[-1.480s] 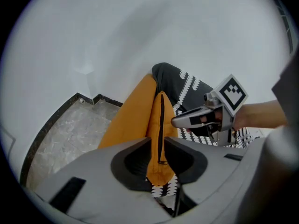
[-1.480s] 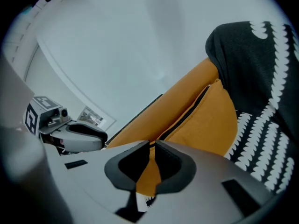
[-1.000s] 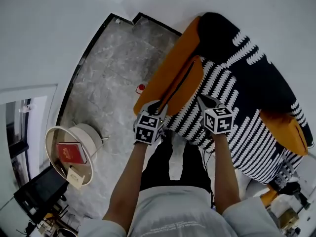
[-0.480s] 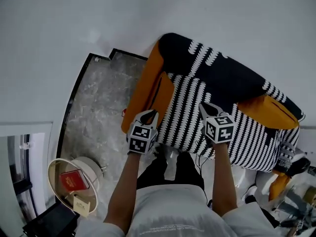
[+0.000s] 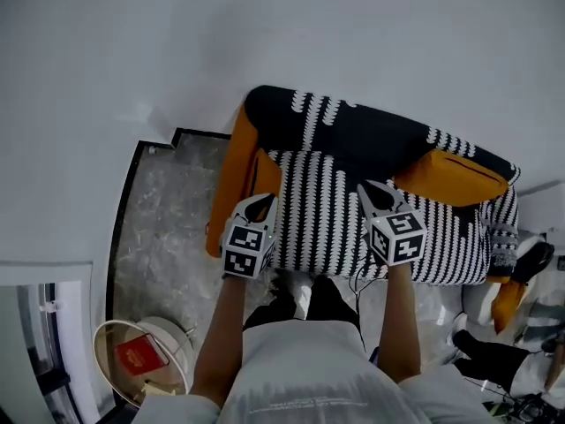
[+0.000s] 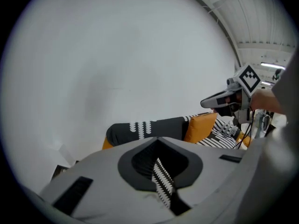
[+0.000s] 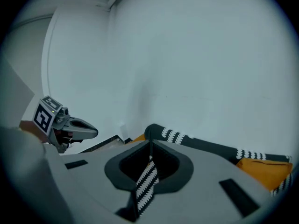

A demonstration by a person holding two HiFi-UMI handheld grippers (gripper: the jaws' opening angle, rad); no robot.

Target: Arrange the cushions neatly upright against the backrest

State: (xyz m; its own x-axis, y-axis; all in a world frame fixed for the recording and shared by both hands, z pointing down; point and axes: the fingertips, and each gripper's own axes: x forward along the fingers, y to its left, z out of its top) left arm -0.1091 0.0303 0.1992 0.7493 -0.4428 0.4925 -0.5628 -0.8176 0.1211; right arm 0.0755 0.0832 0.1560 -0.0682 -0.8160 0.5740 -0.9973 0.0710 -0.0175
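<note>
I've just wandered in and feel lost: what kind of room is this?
Probably a living-room set-up, perhaps staged: a sofa covered in striped fabric, an orange cushion against its backrest, and a round side table on stone-look floor.

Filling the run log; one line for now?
left gripper jaws closing on striped fabric | right gripper shut on it

Red item (image 5: 139, 358), perhaps a book
</note>
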